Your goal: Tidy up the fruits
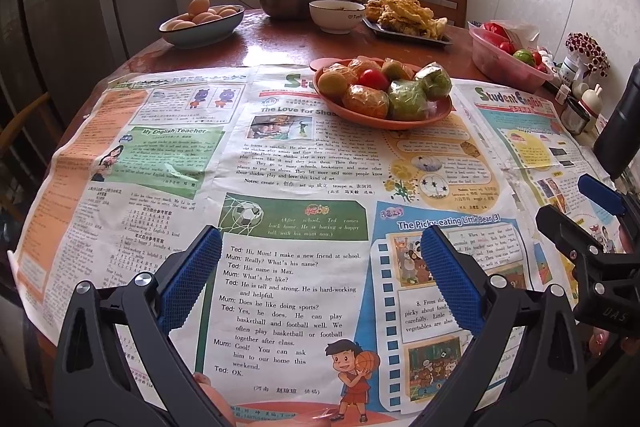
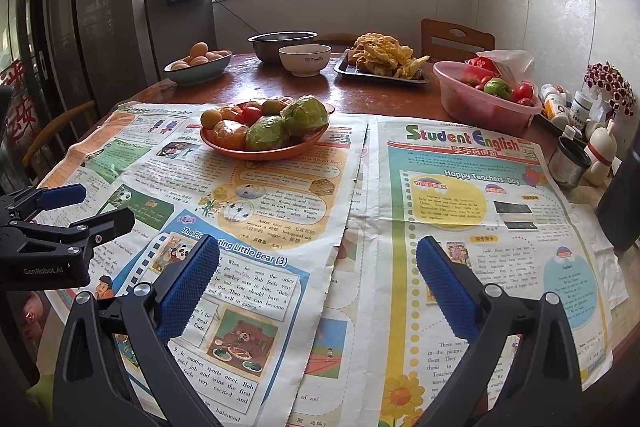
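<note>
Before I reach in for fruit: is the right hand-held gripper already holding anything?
No, the right hand-held gripper is open and bare, with only newspaper showing between its blue pads.

A home kitchen; a bowl of eggs (image 1: pixel 202 21), fried food (image 1: pixel 404 13) and a fridge (image 2: pixel 104 7) by the bench (image 1: pixel 276 47).

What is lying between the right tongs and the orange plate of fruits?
Only flat newspaper covers the table between the right tongs and the orange plate; no object stands on that stretch. The right wrist view shows this.
</note>
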### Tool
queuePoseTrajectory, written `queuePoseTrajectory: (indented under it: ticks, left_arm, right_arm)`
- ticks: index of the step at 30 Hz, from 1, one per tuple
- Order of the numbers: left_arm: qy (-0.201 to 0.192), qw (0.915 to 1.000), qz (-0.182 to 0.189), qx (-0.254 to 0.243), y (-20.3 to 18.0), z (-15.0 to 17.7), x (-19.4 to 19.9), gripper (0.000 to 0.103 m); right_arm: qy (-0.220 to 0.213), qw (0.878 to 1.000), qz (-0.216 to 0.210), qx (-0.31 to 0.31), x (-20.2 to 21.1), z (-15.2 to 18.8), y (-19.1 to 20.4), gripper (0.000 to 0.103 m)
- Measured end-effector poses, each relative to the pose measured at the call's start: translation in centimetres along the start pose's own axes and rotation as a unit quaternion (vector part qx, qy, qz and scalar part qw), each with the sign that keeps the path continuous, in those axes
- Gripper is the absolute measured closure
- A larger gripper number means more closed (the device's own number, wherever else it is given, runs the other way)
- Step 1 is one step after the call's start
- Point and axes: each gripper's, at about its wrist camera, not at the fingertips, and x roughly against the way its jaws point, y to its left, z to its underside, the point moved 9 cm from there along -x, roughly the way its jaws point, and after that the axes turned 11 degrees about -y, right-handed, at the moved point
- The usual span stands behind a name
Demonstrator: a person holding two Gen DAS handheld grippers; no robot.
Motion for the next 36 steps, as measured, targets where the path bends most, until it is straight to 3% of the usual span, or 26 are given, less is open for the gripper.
queuePoseTrajectory:
  ticks: [17,21,27,36]
  left_arm:
    - [0.007,0.9997,-0.019,-0.014,0.2,0.2,-0.2,0.009]
    - [0.013,0.9998,0.016,0.005,-0.4,0.2,-0.2,0.009]
    - [-0.012,0.9992,0.026,0.028,-0.1,-1.0,-0.2,0.009]
    - [0.027,0.9982,-0.049,0.018,5.9,-4.5,-5.9,0.009]
  right_arm:
    - [0.004,1.0,0.0,0.001,0.0,0.1,0.0,0.004]
    - [0.004,1.0,0.0,0.002,0.0,0.1,-0.1,0.004]
    - [0.006,1.0,0.002,-0.001,-0.3,0.1,-0.4,0.004]
    - [0.039,0.998,0.04,-0.01,-4.1,-1.6,-4.7,0.004]
